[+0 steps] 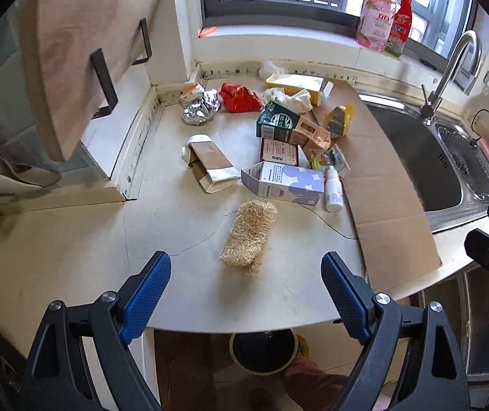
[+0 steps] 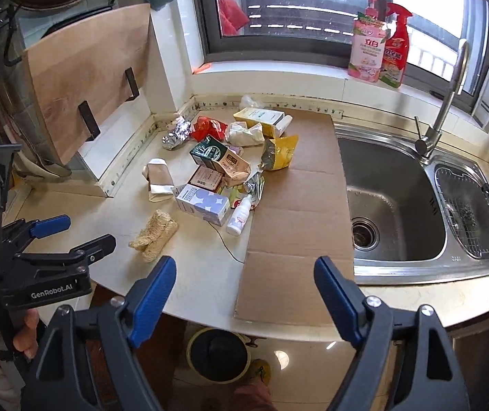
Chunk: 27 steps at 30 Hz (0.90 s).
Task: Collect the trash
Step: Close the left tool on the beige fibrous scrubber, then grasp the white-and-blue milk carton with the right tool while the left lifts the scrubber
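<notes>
A heap of trash lies on the pale counter (image 1: 73, 246): crumpled foil (image 1: 201, 109), a red wrapper (image 1: 239, 97), a green box (image 1: 278, 123), a brown paper bag (image 1: 210, 162), a lilac-and-white carton (image 1: 285, 183) and a small white bottle (image 1: 333, 190). Nearest me is a straw-coloured fibre scrubber (image 1: 249, 239). My left gripper (image 1: 246, 260) hangs open above the counter's front edge, just short of the scrubber. My right gripper (image 2: 246, 263) is open and empty over the near end of a flat cardboard sheet (image 2: 299, 212). A dark round bin (image 2: 218, 354) stands on the floor below.
A steel sink (image 2: 395, 198) with a tall faucet (image 2: 450, 102) lies right of the cardboard. A wooden cutting board (image 2: 86, 78) leans on the left wall. Two spray bottles (image 2: 378, 44) stand on the window sill. A thin black cord (image 2: 225, 243) crosses the counter.
</notes>
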Tool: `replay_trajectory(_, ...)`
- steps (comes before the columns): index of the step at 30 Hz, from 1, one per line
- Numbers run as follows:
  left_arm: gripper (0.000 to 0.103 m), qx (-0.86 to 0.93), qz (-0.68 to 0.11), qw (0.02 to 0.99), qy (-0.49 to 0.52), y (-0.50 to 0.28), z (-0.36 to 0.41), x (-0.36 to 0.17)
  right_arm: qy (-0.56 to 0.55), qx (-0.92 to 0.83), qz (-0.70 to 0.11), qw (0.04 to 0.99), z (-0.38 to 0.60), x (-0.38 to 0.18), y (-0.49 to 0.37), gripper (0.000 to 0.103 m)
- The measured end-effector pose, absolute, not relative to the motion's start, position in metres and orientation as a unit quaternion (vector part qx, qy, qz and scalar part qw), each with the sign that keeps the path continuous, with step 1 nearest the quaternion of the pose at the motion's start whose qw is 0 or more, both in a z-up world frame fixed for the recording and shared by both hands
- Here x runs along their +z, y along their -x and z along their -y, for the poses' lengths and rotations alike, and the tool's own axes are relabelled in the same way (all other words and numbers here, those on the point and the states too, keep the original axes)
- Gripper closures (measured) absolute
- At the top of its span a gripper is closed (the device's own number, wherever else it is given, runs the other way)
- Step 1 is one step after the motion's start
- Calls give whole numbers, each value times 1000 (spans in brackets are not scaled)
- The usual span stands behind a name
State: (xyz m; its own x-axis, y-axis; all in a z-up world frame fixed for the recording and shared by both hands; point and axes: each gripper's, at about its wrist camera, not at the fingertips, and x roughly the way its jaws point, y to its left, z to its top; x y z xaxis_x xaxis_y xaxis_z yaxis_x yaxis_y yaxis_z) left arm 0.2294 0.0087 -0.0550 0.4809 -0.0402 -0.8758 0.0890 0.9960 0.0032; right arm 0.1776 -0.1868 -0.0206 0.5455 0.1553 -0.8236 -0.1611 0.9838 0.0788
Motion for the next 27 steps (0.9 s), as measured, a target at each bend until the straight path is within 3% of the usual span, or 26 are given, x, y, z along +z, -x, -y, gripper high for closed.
replay_trajectory(3,15,-22,-540,841,-27,-261,-5,-88,10,114,-488,866,187,-36,-210,20)
replay_trajectory(7,27,-9,-573,819,-6,-286,-7,-123,24,142,-503,852,181,-56,-245,20)
replay_trajectory(11,30,5,-593,805,13,-303,-9,-146,35,170,-519,837,172,-78,-279,20)
replay_trajectory(14,46,7,-608,793,31,-310,-12,-159,54,190,-522,830,160,-92,-298,20)
replay_trajectory(15,56,9,-612,790,39,-311,-13,-163,57,199,-525,826,156,-97,-304,20)
replay_trajectory(19,64,18,-608,791,62,-312,-19,-167,75,226,-534,811,139,-112,-322,21)
replay_trajectory(27,65,39,-592,800,89,-306,-35,-168,112,252,-544,793,108,-138,-342,24)
